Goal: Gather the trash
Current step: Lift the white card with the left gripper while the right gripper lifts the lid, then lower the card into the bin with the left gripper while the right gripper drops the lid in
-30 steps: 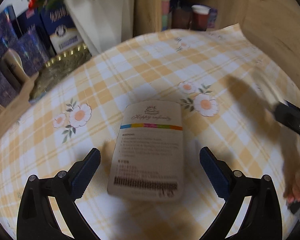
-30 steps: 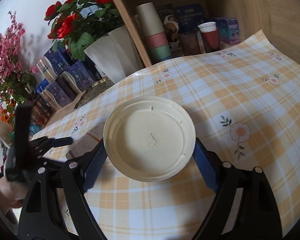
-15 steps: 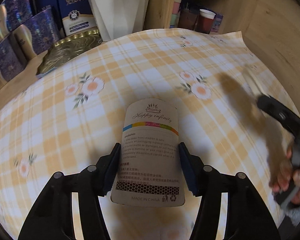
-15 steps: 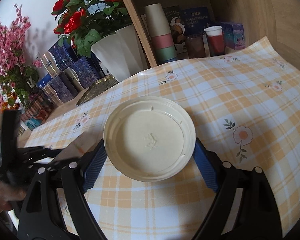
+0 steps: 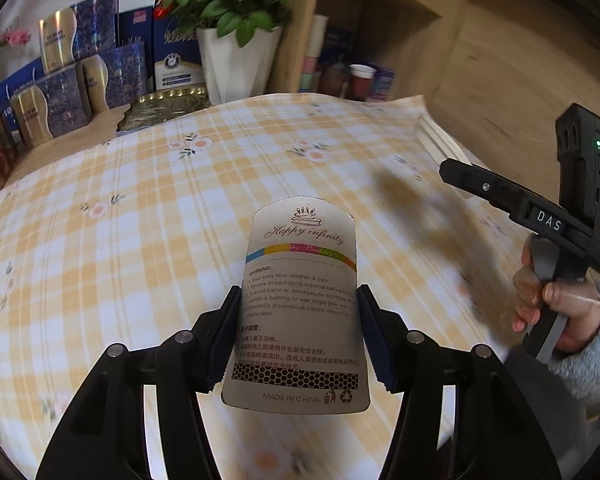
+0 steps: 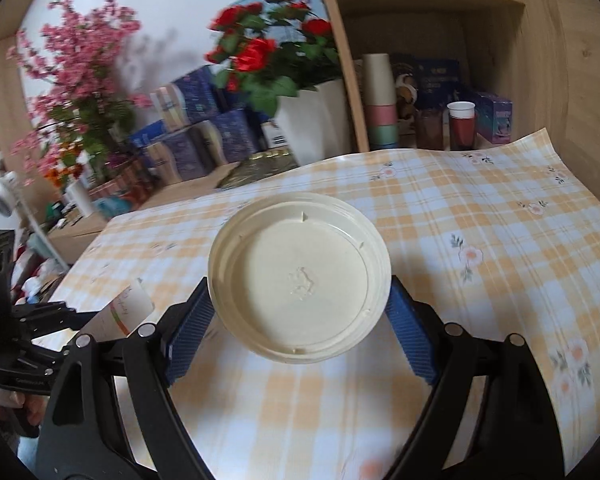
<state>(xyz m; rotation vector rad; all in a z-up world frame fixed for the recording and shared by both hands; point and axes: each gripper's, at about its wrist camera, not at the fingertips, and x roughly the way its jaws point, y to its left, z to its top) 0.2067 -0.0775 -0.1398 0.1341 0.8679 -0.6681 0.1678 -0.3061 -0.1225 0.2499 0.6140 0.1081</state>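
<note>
A beige cardboard candle package (image 5: 300,300) printed "Happy infinity" stands lifted off the yellow checked tablecloth (image 5: 140,220), and my left gripper (image 5: 298,336) is shut on its two long edges. In the right wrist view a round cream plastic lid (image 6: 300,276) hangs above the cloth, with my right gripper (image 6: 298,312) shut on its rim. That view also shows the package (image 6: 126,308) at the lower left, sticking out of the left gripper's black frame. A hand (image 5: 556,304) in a grey sleeve holds the right gripper's handle at the right edge of the left wrist view.
At the back stand a white vase of red roses (image 5: 236,60), blue gift boxes (image 5: 80,80) and a gold tray (image 5: 164,108). A wooden shelf holds stacked cups (image 6: 380,100) and a red cup (image 6: 462,124). Pink blossom branches (image 6: 72,80) rise at the left.
My left gripper shut on the package, which lay flat between its open jaws, and lifted it off the cloth. The right gripper rose with the lid still in it.
</note>
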